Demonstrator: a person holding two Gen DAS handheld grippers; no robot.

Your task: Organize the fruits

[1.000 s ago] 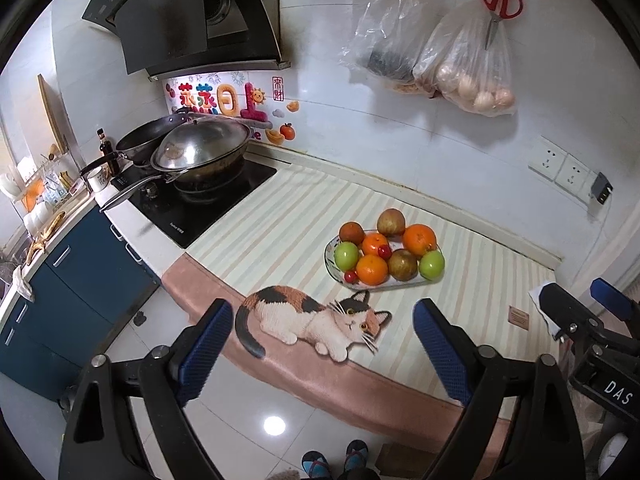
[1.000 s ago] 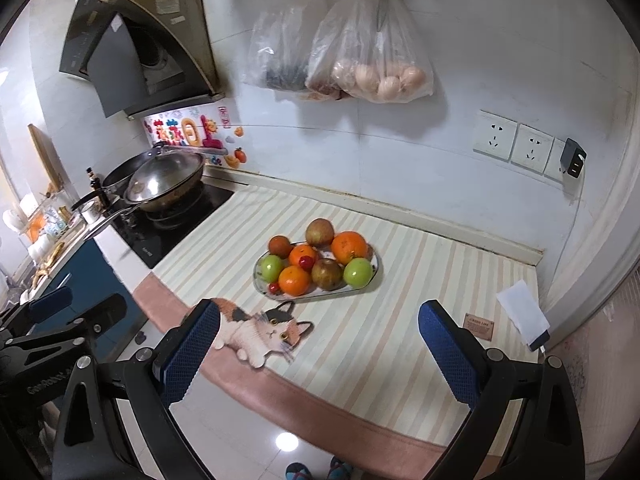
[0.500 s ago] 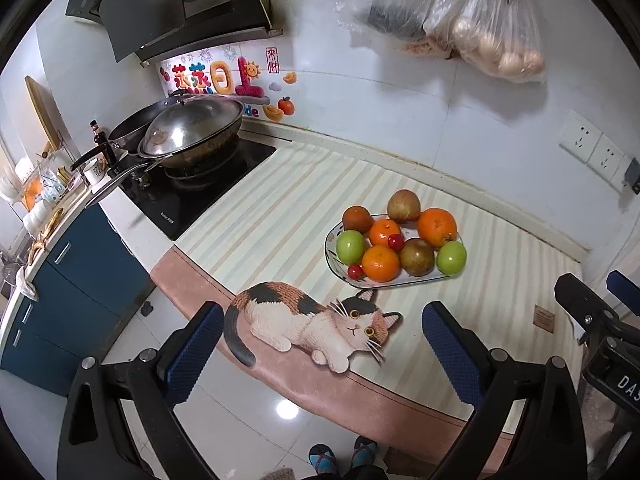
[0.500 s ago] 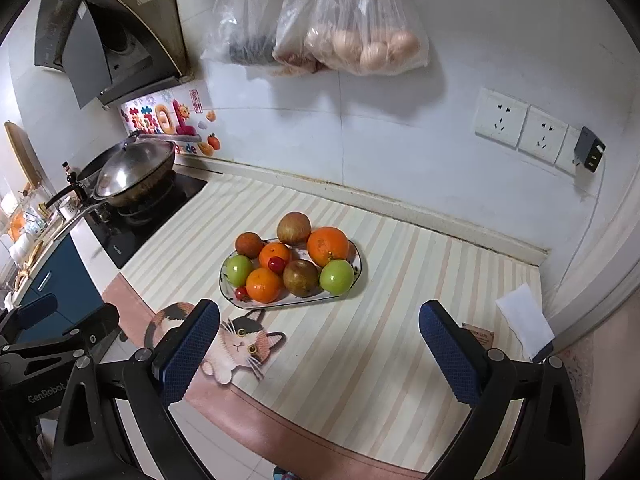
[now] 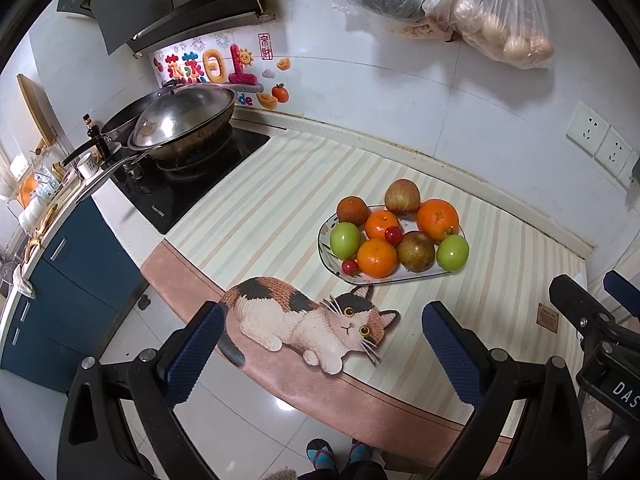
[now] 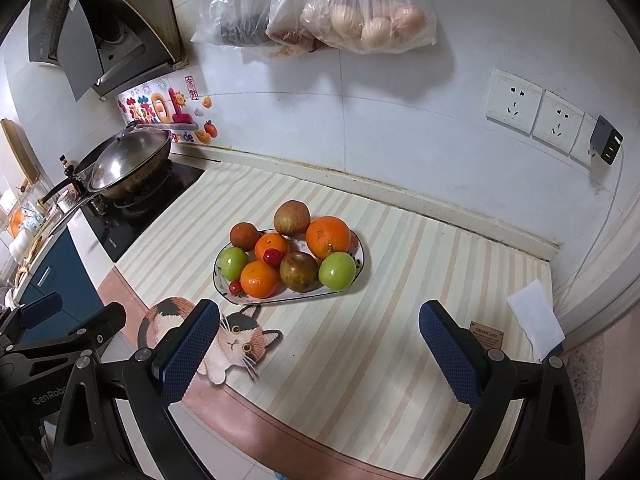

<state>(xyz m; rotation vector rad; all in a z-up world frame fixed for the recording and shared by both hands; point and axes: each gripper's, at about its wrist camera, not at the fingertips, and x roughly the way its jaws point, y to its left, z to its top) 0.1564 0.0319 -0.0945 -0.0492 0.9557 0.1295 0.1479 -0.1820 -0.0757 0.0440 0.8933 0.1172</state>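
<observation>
A white plate (image 5: 420,278) (image 6: 360,250) sits on the striped counter, piled with fruit: oranges (image 5: 437,219) (image 6: 328,237), green apples (image 5: 452,252) (image 6: 337,270), brownish apples (image 5: 402,196) (image 6: 292,217) and small red cherries (image 5: 393,233) (image 6: 272,256). My left gripper (image 5: 322,344) is open and empty, held above the counter's front edge, short of the plate. My right gripper (image 6: 320,340) is open and empty, over the counter in front of the plate. A cat-shaped mat (image 5: 308,322) (image 6: 232,340) lies just in front of the plate.
A lidded wok (image 5: 184,120) (image 6: 128,158) sits on the black hob at the left. Plastic bags (image 5: 492,12) (image 6: 352,4) hang on the wall above. Wall sockets (image 6: 536,114) are at the right. A white paper (image 6: 536,318) lies at the counter's right end.
Both grippers have moved forward and closer to the counter, so the plate of fruit looks larger and nearer. Both stay open and empty.
</observation>
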